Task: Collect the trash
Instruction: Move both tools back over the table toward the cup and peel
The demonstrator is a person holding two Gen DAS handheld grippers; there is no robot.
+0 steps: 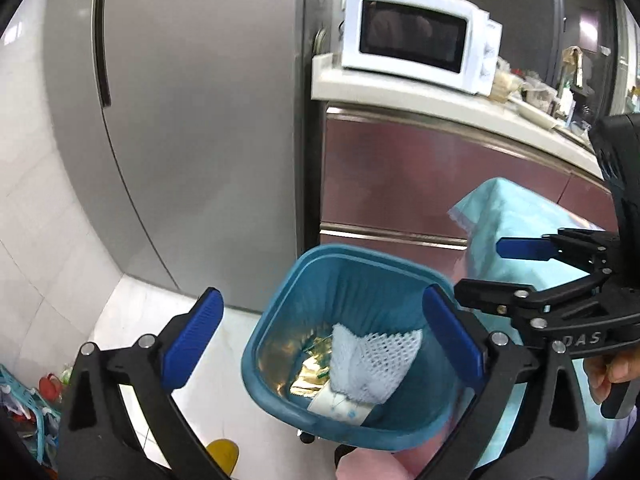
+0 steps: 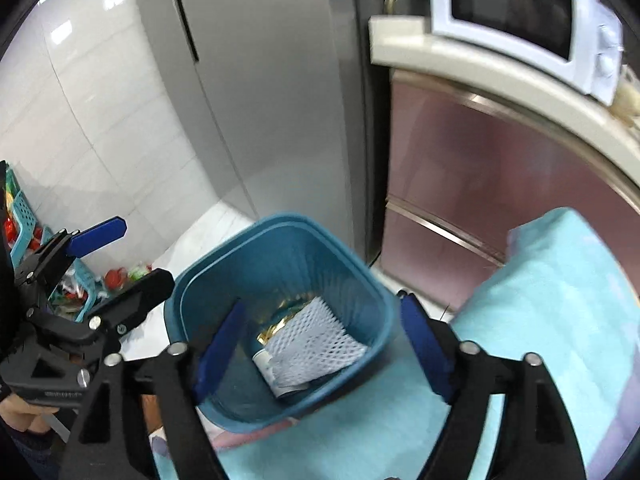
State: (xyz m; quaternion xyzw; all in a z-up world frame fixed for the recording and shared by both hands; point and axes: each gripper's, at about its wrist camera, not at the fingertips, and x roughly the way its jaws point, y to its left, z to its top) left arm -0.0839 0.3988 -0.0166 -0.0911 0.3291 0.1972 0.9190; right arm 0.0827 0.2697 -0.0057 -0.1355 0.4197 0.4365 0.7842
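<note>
A blue plastic trash bin [image 1: 280, 308] stands on the floor below both grippers; it also shows in the right wrist view [image 2: 372, 312]. Inside lie a white foam net sleeve [image 1: 372, 360], gold foil wrappers [image 1: 308, 376] and a white paper piece [image 1: 340, 408]. The net sleeve [image 2: 312, 344] lies over the other trash. My left gripper [image 1: 324, 344] is open and empty above the bin. My right gripper [image 2: 324, 348] is open and empty above the bin too. The right gripper shows at the right of the left wrist view [image 1: 480, 276].
A grey fridge [image 1: 180, 140] stands behind the bin. A pink cabinet [image 1: 400, 176] with a white microwave [image 1: 416, 40] on its counter is at the right. A table with a teal cloth [image 2: 560, 320] sits beside the bin. Teal baskets [image 2: 20, 212] stand at the left.
</note>
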